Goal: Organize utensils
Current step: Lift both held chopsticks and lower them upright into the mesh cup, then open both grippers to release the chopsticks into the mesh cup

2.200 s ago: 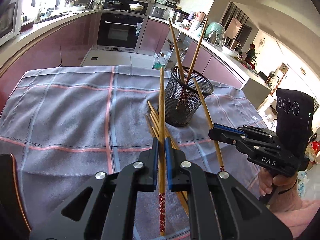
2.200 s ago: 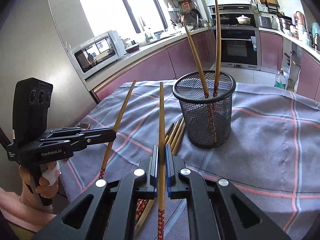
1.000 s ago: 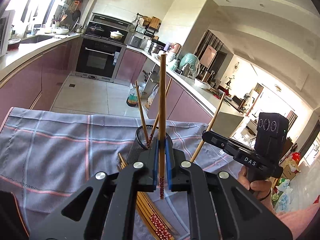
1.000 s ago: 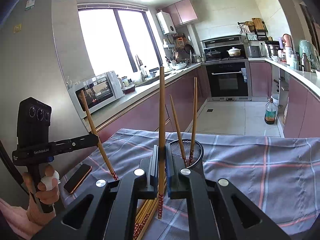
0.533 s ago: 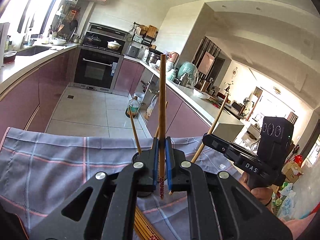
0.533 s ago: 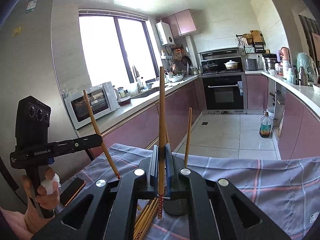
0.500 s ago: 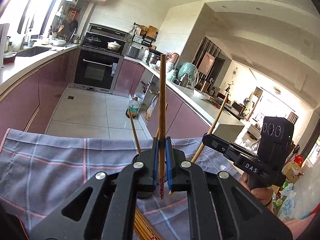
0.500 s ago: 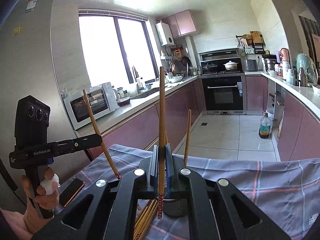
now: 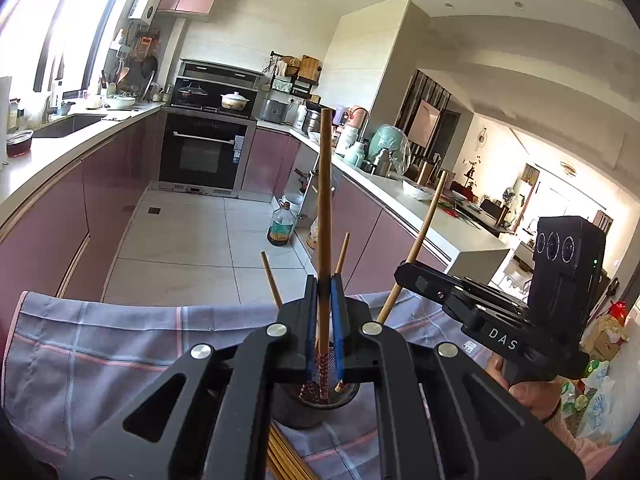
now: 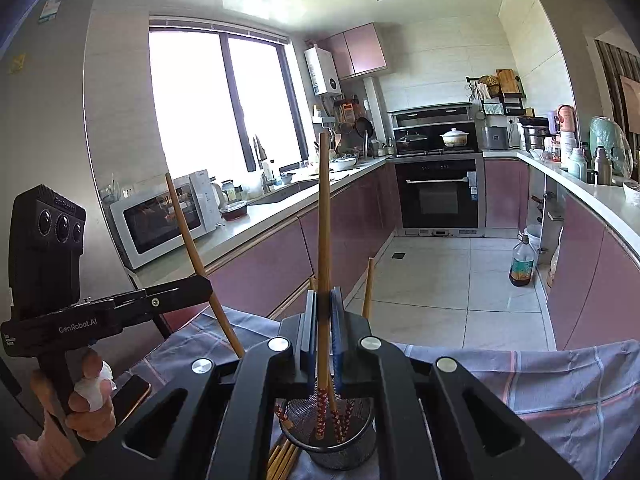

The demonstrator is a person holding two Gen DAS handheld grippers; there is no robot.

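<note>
My left gripper [image 9: 323, 300] is shut on a wooden chopstick [image 9: 323, 216], held upright with its red patterned end down inside the black mesh cup [image 9: 296, 412]. My right gripper [image 10: 323, 312] is shut on another chopstick [image 10: 323, 240], also upright, its patterned end inside the mesh cup [image 10: 340, 452]. Two chopsticks stand in the cup. Each gripper shows in the other's view: the right gripper [image 9: 404, 272] to the right, the left gripper [image 10: 200, 286] to the left. Several loose chopsticks [image 10: 284, 456] lie on the cloth beside the cup.
A grey checked cloth [image 9: 100, 344] covers the table. A phone [image 10: 128, 396] lies on it near the left hand. Kitchen counters, an oven and a microwave [image 10: 160, 216] stand beyond the table edge.
Both grippers have risen, tilted down over the cup and brought their chopsticks' patterned ends into its mouth. The cup now sits directly under both grippers.
</note>
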